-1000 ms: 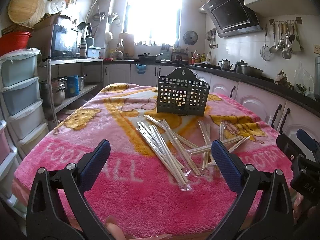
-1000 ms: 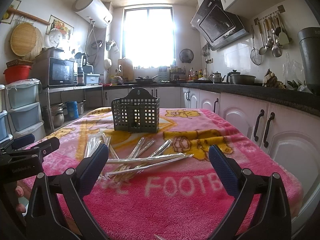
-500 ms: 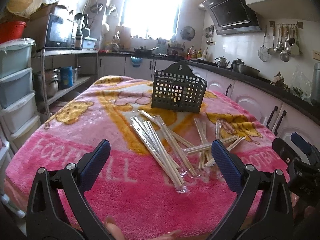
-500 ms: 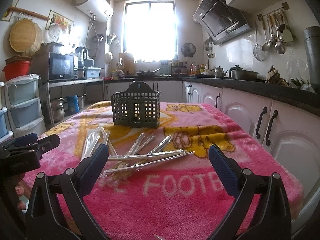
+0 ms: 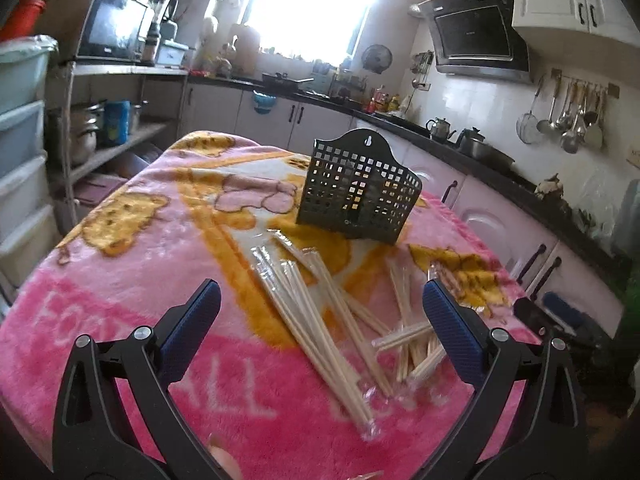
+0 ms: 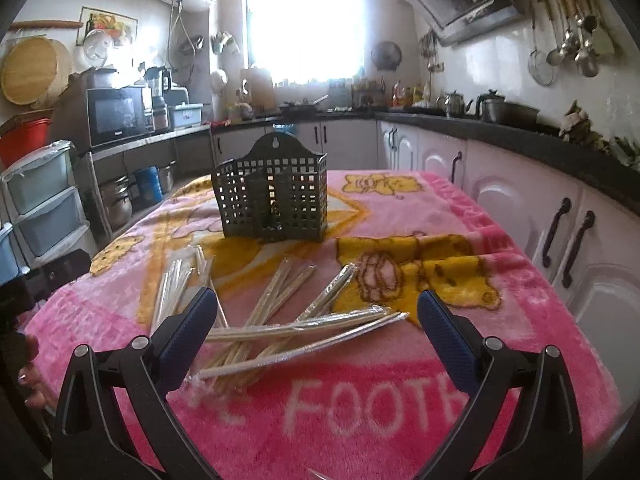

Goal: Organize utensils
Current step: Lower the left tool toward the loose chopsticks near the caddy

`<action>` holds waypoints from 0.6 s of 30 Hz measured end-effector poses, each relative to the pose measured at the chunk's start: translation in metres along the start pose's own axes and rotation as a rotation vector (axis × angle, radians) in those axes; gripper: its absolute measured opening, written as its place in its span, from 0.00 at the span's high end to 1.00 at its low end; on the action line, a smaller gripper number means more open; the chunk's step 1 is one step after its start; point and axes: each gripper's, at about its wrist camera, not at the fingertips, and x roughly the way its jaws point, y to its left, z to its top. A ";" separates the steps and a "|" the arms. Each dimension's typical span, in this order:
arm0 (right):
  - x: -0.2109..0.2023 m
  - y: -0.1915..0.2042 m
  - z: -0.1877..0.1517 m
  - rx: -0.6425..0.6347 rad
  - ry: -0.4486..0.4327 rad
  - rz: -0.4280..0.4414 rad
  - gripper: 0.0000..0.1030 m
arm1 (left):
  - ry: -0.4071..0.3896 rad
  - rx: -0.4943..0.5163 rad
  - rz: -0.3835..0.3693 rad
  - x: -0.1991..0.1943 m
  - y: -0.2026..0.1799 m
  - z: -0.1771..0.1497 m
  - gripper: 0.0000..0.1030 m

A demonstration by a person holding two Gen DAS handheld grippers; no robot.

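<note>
We are holding both tools over the near edge of the table, and both are standing wide apart with nothing between their pads: the left gripper (image 5: 318, 316) is facing the long bundle of wrapped chopsticks (image 5: 316, 328), and the right gripper (image 6: 318, 322) is facing the crossed pairs (image 6: 296, 330) lying across its view. The black perforated holder (image 6: 274, 192) is sitting upright at the far middle of the pink blanket (image 6: 400, 408), well apart from the pile and, as far as we can tell, holding nothing yet.

The trouble we are expecting comes from the wrappers. They are looking slick and are overlapping, so a pinch on one sleeve is likely dragging its neighbours along or letting the sticks slide out of the plastic. The plush blanket is giving way under the pads, so we are risking a grab of fabric together with the sticks. A grip near one end is leaving the long pair drooping, and a drooping tip is catching the holder's rim rather than dropping in. The holder itself is looking light; a sideways nudge is probably tipping it on that soft surface. Our two tools are also working close together at the near right, so they could be colliding.
</note>
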 end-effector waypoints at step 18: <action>0.043 -0.036 0.004 0.064 0.136 -0.097 0.06 | 0.342 0.018 -0.047 0.120 -0.018 0.012 0.16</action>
